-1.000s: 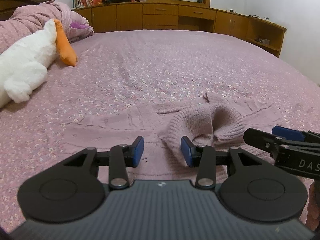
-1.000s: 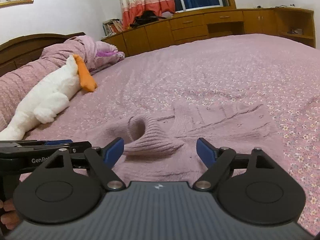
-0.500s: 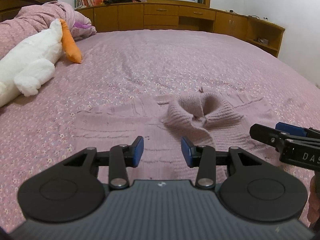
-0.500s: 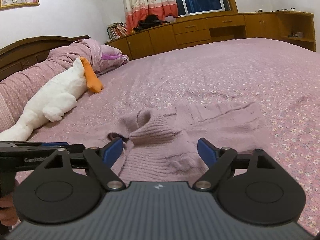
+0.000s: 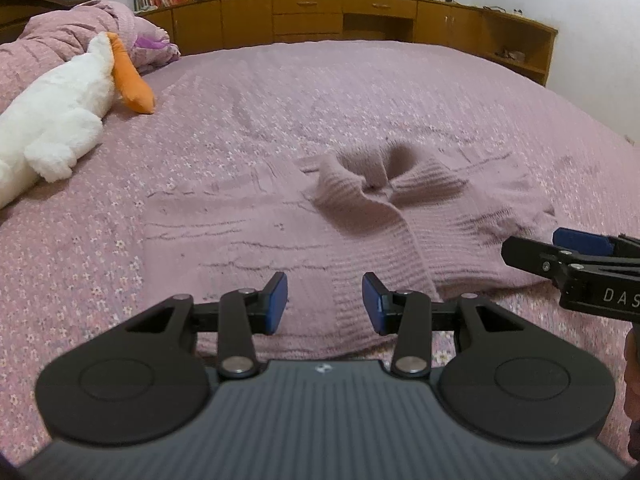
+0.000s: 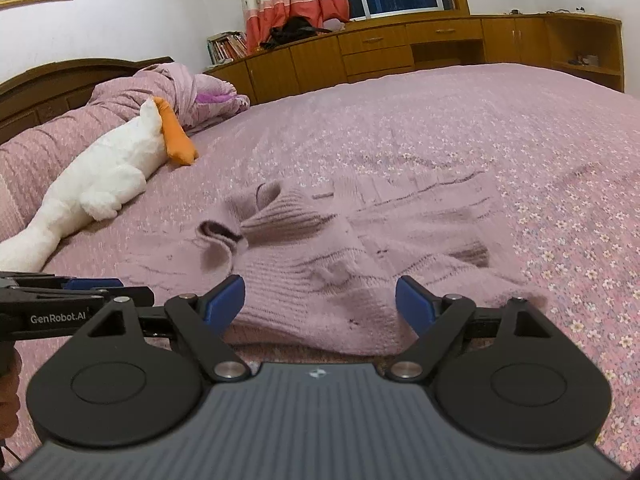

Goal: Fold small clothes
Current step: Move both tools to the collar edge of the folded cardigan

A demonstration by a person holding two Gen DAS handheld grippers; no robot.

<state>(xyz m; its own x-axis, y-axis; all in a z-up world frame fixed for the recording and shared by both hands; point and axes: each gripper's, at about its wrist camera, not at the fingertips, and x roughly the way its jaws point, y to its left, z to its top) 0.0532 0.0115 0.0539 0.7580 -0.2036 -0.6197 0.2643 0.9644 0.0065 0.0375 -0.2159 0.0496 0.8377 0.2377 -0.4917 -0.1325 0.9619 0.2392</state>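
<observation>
Plush goose [image 5: 60, 120], white with orange beak, lies far left on the bed [image 5: 360, 92] near the pillows, well apart from the work.

Left tool [image 5: 324, 306]: jaws partly open, nothing between the blue pads. It hangs over the near hem of the sweater [image 5: 280, 248], pointing down and forward at the knit.

Sweater: small mauve knit, spread flat on the bedspread directly ahead of both tools. Long axis runs left-right across the views, sleeve to sleeve; the ribbed collar [image 5: 380, 184] is bunched up and stands proud near the middle, beyond the hem.

Right tool [image 6: 320, 304]: jaws wide open, empty, hovering just above the near hem on the sweater's right half.

Judged: each tool is nearer its own side, so the coming grasp turns on the hem edge lying straight below and ahead of the pads.

Views differ in 2 ways. The left wrist view shows the left sleeve flat and the collar's open mouth; the right tool enters at its right edge. The right wrist view shows the right sleeve [image 6: 460, 256] doubled back over the body, plus the collar side-on.
</observation>
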